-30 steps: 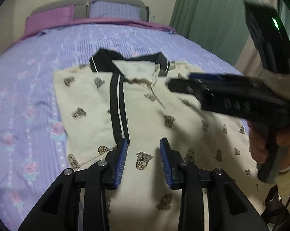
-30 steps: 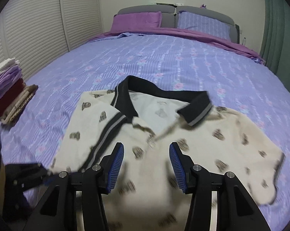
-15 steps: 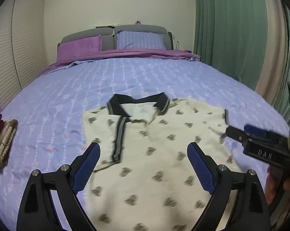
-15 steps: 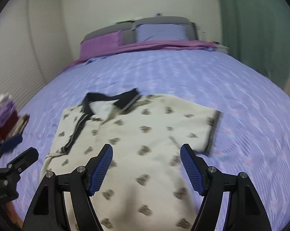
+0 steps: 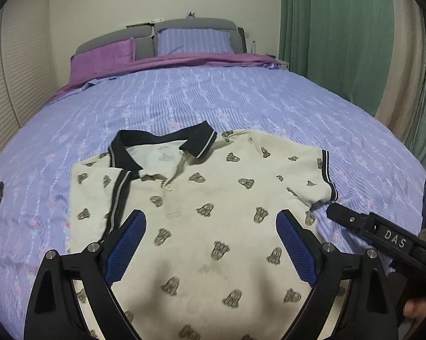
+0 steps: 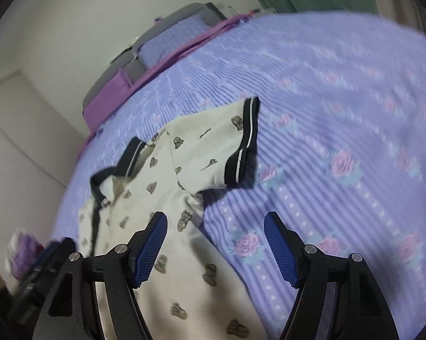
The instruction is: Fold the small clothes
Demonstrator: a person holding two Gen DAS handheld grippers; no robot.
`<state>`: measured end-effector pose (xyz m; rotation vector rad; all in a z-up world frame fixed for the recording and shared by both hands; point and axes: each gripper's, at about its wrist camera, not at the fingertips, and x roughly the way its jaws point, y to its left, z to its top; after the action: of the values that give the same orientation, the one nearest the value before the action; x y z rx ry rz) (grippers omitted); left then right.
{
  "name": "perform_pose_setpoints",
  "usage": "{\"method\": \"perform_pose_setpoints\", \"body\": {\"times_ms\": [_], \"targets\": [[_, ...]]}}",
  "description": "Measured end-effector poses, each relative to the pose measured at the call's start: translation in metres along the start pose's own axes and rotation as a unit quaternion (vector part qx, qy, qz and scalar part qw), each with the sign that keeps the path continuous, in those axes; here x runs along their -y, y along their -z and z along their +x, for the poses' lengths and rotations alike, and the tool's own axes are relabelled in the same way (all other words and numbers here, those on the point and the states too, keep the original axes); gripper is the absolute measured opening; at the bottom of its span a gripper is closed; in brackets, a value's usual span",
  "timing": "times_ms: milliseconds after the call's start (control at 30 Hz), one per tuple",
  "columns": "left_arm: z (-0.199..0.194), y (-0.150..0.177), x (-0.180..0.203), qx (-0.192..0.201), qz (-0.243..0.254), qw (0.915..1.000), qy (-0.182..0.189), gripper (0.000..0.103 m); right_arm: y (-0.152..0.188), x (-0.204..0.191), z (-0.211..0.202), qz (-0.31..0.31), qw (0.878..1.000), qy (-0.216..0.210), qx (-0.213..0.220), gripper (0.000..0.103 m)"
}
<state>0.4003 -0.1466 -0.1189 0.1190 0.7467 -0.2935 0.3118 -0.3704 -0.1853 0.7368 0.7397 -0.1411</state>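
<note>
The cream polo shirt [image 5: 213, 198] lies flat, front up, on the bed [image 5: 241, 99], collar towards the headboard, one sleeve already folded in and the other sleeve [image 6: 221, 147] spread outward. The right gripper [image 6: 213, 243], fingers wide apart and empty, sits nearer that sleeve, which lies ahead and slightly left of it. The left gripper [image 5: 210, 240], equally wide and empty, hovers over the shirt's middle.

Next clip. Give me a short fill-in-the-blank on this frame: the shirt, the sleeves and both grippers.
1. The polo shirt lies on the ____.
2. The jaws of the left gripper and the right gripper are both ____.
3. The shirt's collar is ____ in colour.
4. The sleeve with the striped cuff lies spread out, not yet ____.

Missing words: bed; open; black; folded
</note>
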Motion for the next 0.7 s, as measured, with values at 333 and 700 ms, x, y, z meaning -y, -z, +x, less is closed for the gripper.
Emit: {"method": "perform_pose_setpoints", "body": {"times_ms": [333,700], "targets": [[0.021,-0.009,0.009,-0.011,0.004,0.9999,0.008,0.094,-0.014,0.006,0.041,0.066,0.998,0.01,0.0,0.052],[0.025,-0.001,-0.004,-0.023,0.006,0.9997,0.007,0.094,-0.027,-0.013,0.039,-0.013,0.996,0.073,0.042,0.024]]}}
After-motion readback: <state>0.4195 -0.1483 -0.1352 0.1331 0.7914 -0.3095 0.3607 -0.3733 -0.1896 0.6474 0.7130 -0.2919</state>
